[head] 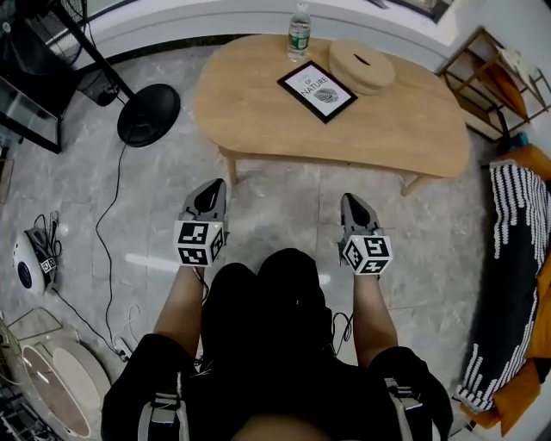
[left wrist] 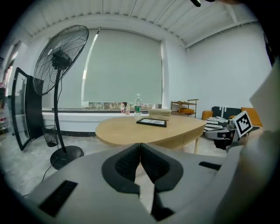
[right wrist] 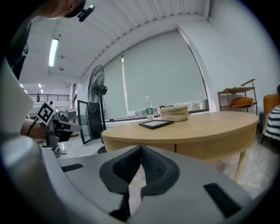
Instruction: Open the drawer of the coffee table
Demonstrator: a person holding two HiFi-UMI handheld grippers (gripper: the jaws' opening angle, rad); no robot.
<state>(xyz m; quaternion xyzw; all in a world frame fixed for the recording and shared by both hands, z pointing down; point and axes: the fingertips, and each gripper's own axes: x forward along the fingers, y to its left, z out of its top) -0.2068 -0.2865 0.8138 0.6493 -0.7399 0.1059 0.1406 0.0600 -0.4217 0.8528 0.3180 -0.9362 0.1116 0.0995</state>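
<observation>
On the grey floor (head: 275, 215) stands a bean-shaped wooden coffee table (head: 396, 121).

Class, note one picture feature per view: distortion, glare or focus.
Head view: pale glare streak on the glossy floor beside the left gripper. Left gripper view: fisheye bending curves the ceiling; corners black. Right gripper view: same curved frame; ceiling strip light glows, coffee table sharp.

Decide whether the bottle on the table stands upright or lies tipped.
Upright: the bottle stands on its base, cap up, on the table.
</observation>
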